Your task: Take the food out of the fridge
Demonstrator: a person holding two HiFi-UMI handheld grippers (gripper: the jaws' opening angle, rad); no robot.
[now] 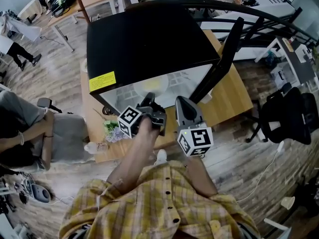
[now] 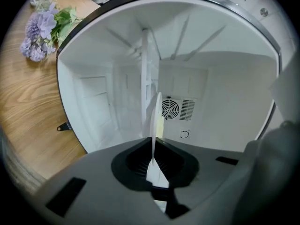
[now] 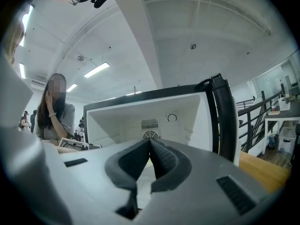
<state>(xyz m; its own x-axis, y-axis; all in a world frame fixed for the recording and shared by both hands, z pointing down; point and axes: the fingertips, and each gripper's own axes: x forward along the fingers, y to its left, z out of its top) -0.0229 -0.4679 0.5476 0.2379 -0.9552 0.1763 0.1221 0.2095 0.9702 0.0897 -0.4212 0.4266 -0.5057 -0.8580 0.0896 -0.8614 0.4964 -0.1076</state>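
A black mini fridge (image 1: 144, 39) stands on the wooden table (image 1: 232, 101) with its door (image 1: 225, 59) swung open to the right. Its white inside (image 2: 93, 102) shows a shelf and a rear fan. A pale yellow food item (image 1: 149, 86) lies inside on a thin white plate (image 2: 154, 121), which appears edge-on in the left gripper view. My left gripper (image 1: 148, 100) reaches into the opening and is shut on that plate's rim (image 2: 153, 165). My right gripper (image 1: 180, 102) hangs just outside the opening, shut, with nothing between its pads (image 3: 161, 161).
Purple artificial flowers (image 2: 40, 29) lie on the table left of the fridge (image 1: 112, 131). A seated person (image 1: 20, 133) is at the far left. A black office chair (image 1: 289, 116) stands right of the table. The open door's edge (image 3: 224, 116) rises close to my right gripper.
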